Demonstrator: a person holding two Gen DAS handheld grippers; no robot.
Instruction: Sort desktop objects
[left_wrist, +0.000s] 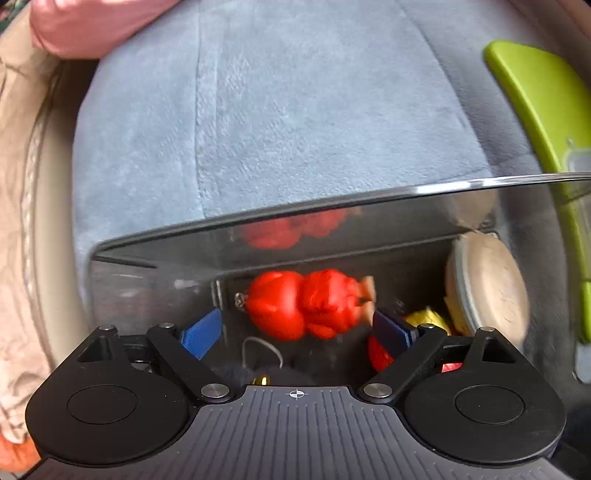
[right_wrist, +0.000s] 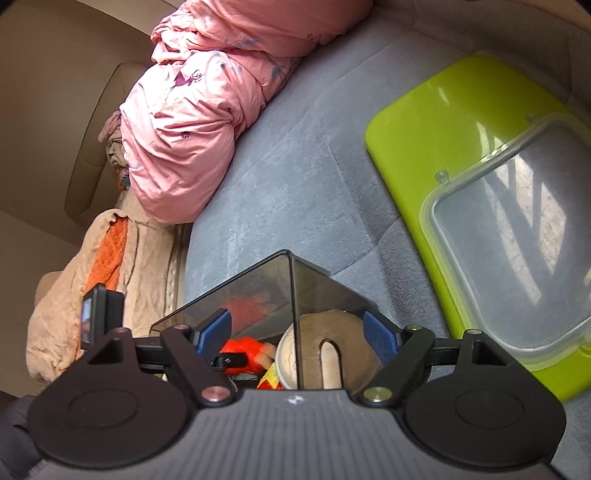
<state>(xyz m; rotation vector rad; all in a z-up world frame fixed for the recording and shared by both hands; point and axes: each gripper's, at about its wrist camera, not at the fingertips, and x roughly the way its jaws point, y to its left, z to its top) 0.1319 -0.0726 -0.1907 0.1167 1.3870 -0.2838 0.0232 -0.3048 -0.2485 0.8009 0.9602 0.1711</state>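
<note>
left gripper (left_wrist: 295, 332): blue pads wide apart, nothing clamped. it hangs over the open top of a smoked clear box (left_wrist: 332, 206). the red plush toy (left_wrist: 306, 302) sits in the gap between the pads but apart from both, blurred, inside the box. i cannot tell whether it rests on the bottom or is in the air.

right gripper (right_wrist: 295, 332): also wide open, holding nothing, over the same box from another side.

also in the box: a round beige disc with a slot (right_wrist: 328, 350), a yellow item (left_wrist: 428, 319), and a small metal ring on the toy's left end.

handling, my read: the plush is light, soft and squashy, not fragile, and the fabric gives decent friction. pinch across the narrow waist between the two lobes; the ring is too small to trust. the disc looks stiff and smooth, so grip it across the rim.

outward: grey-blue blanket (right_wrist: 295, 166), green board (right_wrist: 443, 129) with a clear lid (right_wrist: 517, 240) on it, pink quilt (right_wrist: 207, 92).
</note>
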